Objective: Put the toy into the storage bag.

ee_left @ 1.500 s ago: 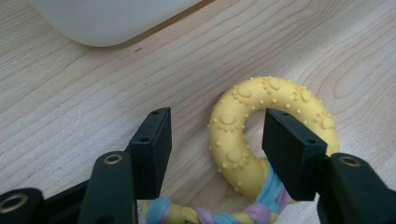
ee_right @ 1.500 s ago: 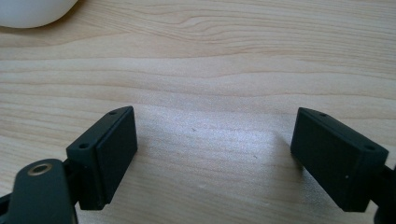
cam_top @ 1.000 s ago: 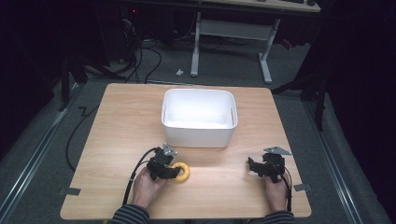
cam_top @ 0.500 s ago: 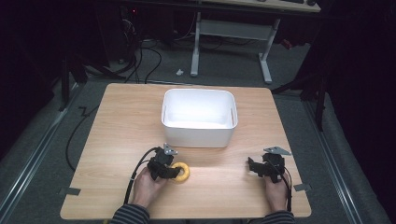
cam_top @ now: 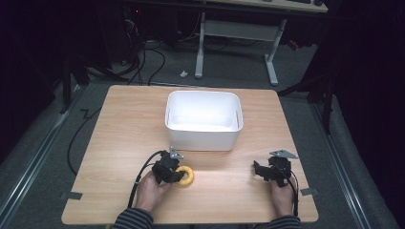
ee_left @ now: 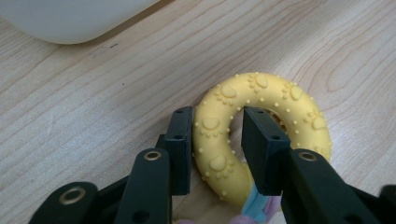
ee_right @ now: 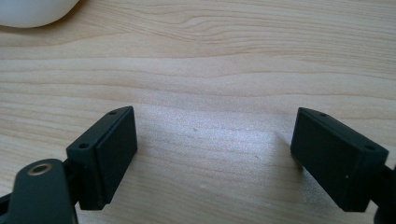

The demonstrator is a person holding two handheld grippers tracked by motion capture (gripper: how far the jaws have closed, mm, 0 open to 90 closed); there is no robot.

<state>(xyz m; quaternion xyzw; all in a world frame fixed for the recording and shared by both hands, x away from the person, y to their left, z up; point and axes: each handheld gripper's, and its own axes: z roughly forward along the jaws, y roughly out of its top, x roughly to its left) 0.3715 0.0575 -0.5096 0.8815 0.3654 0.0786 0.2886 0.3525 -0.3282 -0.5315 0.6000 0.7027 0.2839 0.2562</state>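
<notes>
From the high view, we saw the left gripper (cam_top: 177, 175) clamped on the yellow ring toy (cam_top: 185, 175) near the front edge of the desk (cam_top: 124, 124), just short of the white bin (cam_top: 203, 125); the right gripper (cam_top: 262, 171) rested by the front right corner. In the left gripper view its jaws had just been closing, one pad (ee_left: 180, 147) outside the ring toy (ee_left: 261, 130), the other through its hole; we judged the bumpy, rounded rubber could roll out on lifting. In the right gripper view the jaws stood wide apart over bare wood.
</notes>
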